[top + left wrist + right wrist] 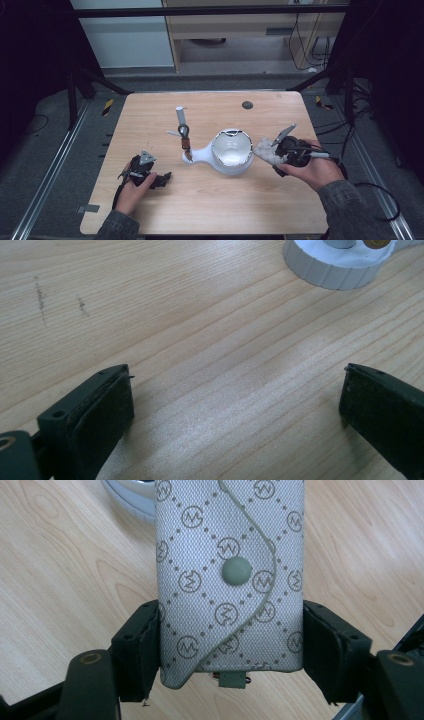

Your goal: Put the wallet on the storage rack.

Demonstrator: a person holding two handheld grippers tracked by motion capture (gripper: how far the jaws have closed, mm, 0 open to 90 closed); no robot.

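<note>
1. Wood-grain counter (210, 205) carries everything; at its left my left gripper (161, 180) lies low on the wood, its fingers (95, 415) spread wide with bare counter between them.
2. Just ahead of those fingers, in the left gripper view, I see a white ribbed base (335, 267), apart from them.
3. Toward the middle stands a small stand (184, 135) with a grey tube and a dark ring, touching the spout end of the white bowl (231, 152).
4. A dark disc (247, 105) sits far back on the counter, well apart from the rest.
5. Right of the bowl, my right gripper (267, 154) holds the pouch (230, 580), a grey patterned fabric case with a snap button; its fingers (137, 645) press both long sides, and the pouch's far end reaches the bowl's rim.
</note>
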